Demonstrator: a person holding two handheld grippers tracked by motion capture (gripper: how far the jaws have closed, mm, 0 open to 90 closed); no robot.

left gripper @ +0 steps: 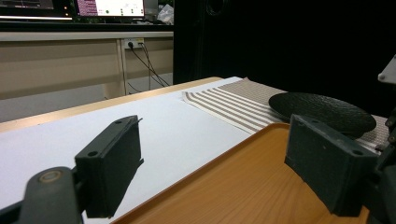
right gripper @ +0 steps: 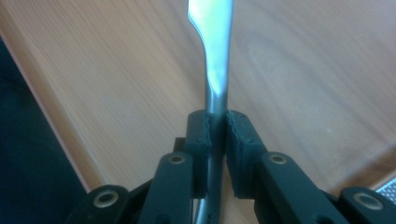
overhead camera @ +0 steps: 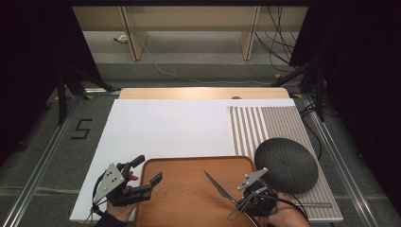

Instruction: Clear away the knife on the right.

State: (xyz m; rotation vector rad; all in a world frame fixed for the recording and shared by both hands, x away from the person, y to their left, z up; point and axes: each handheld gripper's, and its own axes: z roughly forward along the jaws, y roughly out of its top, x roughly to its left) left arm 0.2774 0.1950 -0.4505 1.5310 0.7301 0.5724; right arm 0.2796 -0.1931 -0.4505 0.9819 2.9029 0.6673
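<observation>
A steel table knife (overhead camera: 217, 186) points up and to the left over the wooden tray (overhead camera: 189, 198). My right gripper (overhead camera: 236, 201) is shut on its handle; in the right gripper view the knife (right gripper: 215, 70) runs up out from between the two pressed pads (right gripper: 236, 135). My left gripper (overhead camera: 149, 170) stands open at the tray's left edge, with one finger (left gripper: 112, 163) over the white sheet and the other finger (left gripper: 327, 172) over the tray (left gripper: 243, 186), nothing between them.
A dark round plate (overhead camera: 285, 164) rests on a striped placemat (overhead camera: 272, 125) to the right of the tray. A white sheet (overhead camera: 170, 127) covers the table behind the tray. In the left gripper view the plate (left gripper: 322, 109) lies ahead on the right.
</observation>
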